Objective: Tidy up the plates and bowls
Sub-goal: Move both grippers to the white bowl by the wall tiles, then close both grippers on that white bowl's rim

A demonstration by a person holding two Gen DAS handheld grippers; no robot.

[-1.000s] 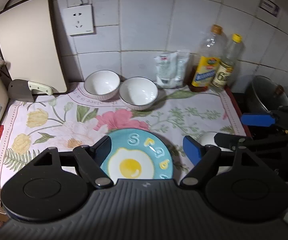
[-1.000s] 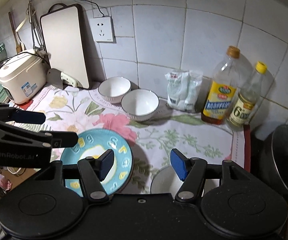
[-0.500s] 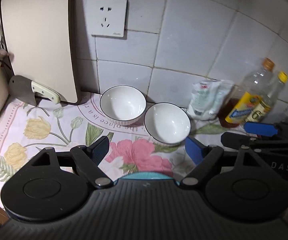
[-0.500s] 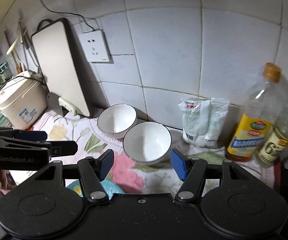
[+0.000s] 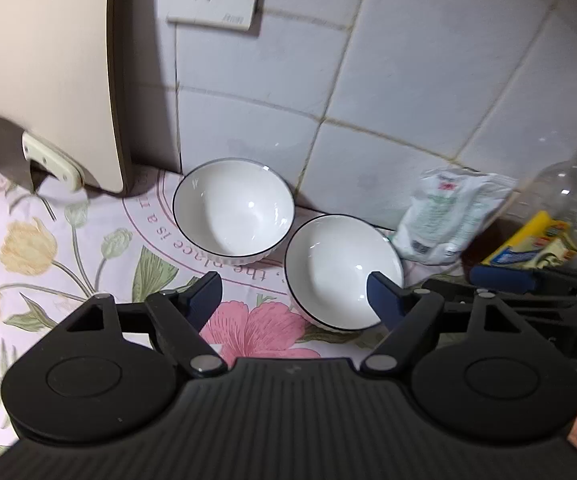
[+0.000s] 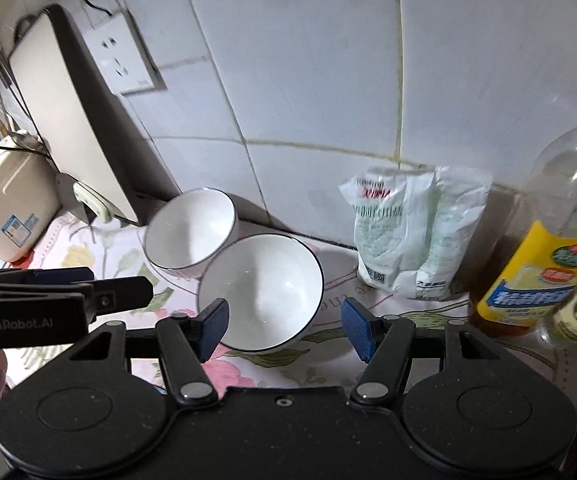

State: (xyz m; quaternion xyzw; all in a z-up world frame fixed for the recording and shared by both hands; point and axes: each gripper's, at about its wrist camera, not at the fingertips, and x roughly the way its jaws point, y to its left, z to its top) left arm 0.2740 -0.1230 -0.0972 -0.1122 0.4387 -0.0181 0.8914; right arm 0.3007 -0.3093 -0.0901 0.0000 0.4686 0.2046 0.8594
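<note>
from my left wrist, my left gripper (image 5: pixel 294 292) has its jaws wide and they are closing, with nothing pressed between them. the near bowl (image 5: pixel 342 272) sits on the cloth (image 5: pixel 28 264), partly between my pads. the far bowl (image 5: pixel 232 209) stands just beside it, near the wall.

from my right wrist, my right gripper (image 6: pixel 284 326) is open around the near bowl (image 6: pixel 262 290), pads not touching it. the far bowl (image 6: pixel 190 232) touches it behind. a bag (image 6: pixel 412 236) and a bottle (image 6: pixel 544 256) stand to the right.
</note>
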